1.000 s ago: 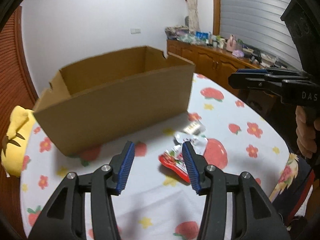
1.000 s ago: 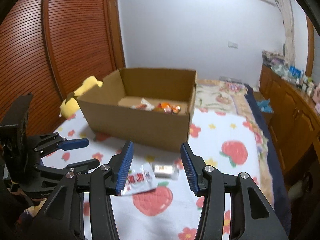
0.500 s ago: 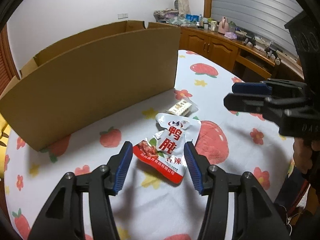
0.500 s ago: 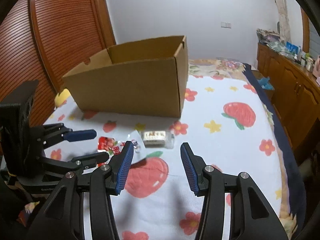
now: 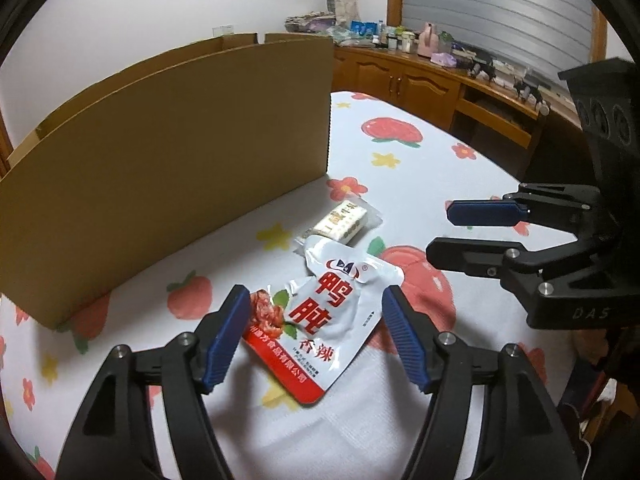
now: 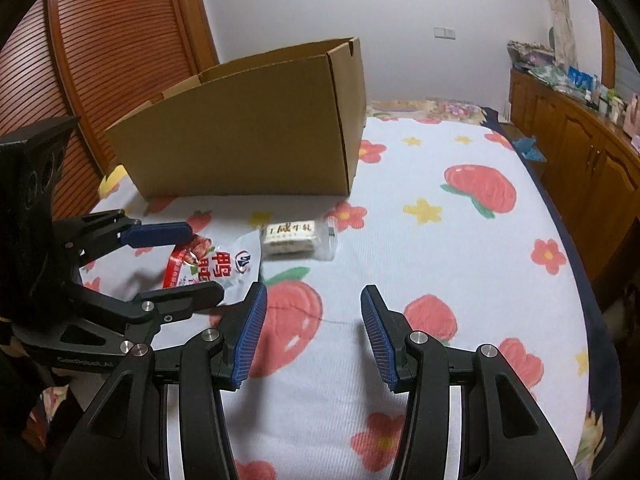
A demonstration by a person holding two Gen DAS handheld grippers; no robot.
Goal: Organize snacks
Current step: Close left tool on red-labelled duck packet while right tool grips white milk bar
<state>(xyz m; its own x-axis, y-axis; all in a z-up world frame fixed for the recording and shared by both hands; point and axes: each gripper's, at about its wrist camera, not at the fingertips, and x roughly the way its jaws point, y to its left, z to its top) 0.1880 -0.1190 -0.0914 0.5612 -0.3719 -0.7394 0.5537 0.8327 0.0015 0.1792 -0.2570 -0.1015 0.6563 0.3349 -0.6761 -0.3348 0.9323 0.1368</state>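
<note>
Item: snack pouch [image 5: 320, 320], white and red with printed characters, lying flat on the strawberry-print bed cover [image 6: 440, 240]. Position: between the fingers [image 5: 224, 340] of the left gripper [image 5: 316, 300], which stand spread either side of it, having just been widening; the pads do not press the pouch.

Item: small wrapped snack bar [image 6: 294, 238], clear wrapper, just beyond the pouch's top edge, near the box corner.

Item: cardboard box [image 6: 256, 136], open-topped, standing on the bed behind both snacks.

Item: right gripper [image 6: 312, 332], fingers apart with nothing between them, over a strawberry print, beside the left gripper.

Background: wooden cabinet [image 6: 580, 152] with clutter on top.
</note>
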